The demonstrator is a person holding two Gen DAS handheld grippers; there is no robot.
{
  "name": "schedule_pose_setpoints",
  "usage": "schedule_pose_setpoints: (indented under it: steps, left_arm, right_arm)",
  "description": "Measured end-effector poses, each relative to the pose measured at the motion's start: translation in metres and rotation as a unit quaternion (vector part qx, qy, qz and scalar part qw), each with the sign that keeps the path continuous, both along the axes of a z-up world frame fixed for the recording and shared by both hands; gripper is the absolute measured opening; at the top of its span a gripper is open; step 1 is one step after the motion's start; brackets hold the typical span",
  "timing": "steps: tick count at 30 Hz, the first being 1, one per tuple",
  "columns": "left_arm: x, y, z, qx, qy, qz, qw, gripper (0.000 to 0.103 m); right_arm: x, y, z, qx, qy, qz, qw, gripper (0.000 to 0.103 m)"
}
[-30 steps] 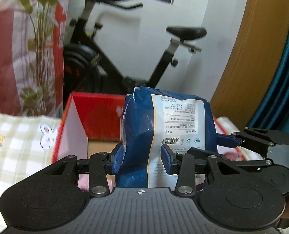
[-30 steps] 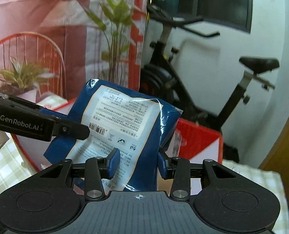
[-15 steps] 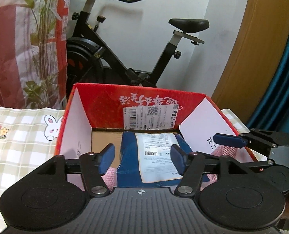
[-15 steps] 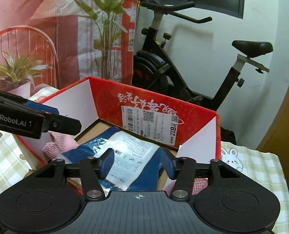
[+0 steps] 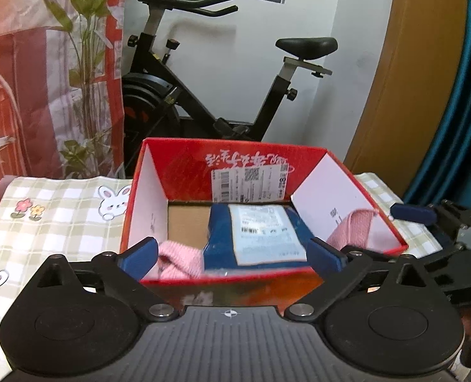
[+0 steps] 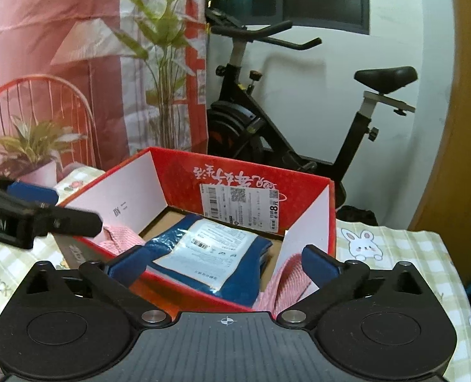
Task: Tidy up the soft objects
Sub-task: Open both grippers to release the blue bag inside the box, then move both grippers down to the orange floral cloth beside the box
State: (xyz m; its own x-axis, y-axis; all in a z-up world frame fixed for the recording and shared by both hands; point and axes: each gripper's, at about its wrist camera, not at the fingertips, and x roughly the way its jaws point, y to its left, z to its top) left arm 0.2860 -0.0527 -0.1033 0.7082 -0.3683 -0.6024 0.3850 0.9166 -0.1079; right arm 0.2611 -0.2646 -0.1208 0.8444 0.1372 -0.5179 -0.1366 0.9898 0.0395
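Here the left gripper (image 5: 232, 254) and right gripper (image 6: 224, 265) hold nothing, jaws spread wide, before the red box (image 5: 235, 162) containing the blue packet (image 5: 257, 235).

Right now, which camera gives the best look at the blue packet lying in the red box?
The right wrist view: the blue packet lies angled in the red box, showing its white label and side edges. In the left wrist view, the packet is seen head-on, its near end cut off by the box's front wall.

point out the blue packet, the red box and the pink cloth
blue packet (image 5: 261, 235), left wrist view, on its white label
red box (image 5: 184, 165), left wrist view, on its far inner wall
pink cloth (image 6: 283, 283), right wrist view, on the strip draped over the near rim
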Motion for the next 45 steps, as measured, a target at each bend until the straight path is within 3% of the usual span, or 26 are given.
schedule_pose_setpoints:
  steps: [16, 29, 32, 38, 45]
  left_arm:
    - [-0.048, 0.019, -0.013, 0.014, 0.006, 0.015, 0.9998, 0.103]
    - [-0.078, 0.029, -0.038, -0.021, 0.034, 0.027, 0.9988, 0.102]
    - [-0.09, 0.026, -0.048, -0.028, 0.041, 0.02, 0.9985, 0.096]
    - [-0.096, 0.014, -0.066, -0.031, 0.072, -0.012, 0.9969, 0.064]
    - [-0.093, 0.005, -0.093, -0.04, 0.116, -0.021, 0.9922, 0.063]
  right_arm:
    - [-0.06, -0.005, -0.014, 0.037, -0.014, -0.016, 0.999, 0.103]
    - [-0.094, 0.007, -0.058, 0.04, 0.026, -0.003, 0.999, 0.102]
    - [-0.102, 0.012, -0.074, 0.028, 0.045, 0.004, 0.999, 0.1]
    - [-0.106, 0.009, -0.094, 0.043, 0.074, 0.007, 0.996, 0.086]
    - [-0.107, 0.006, -0.107, 0.065, 0.086, 0.008, 0.994, 0.086]
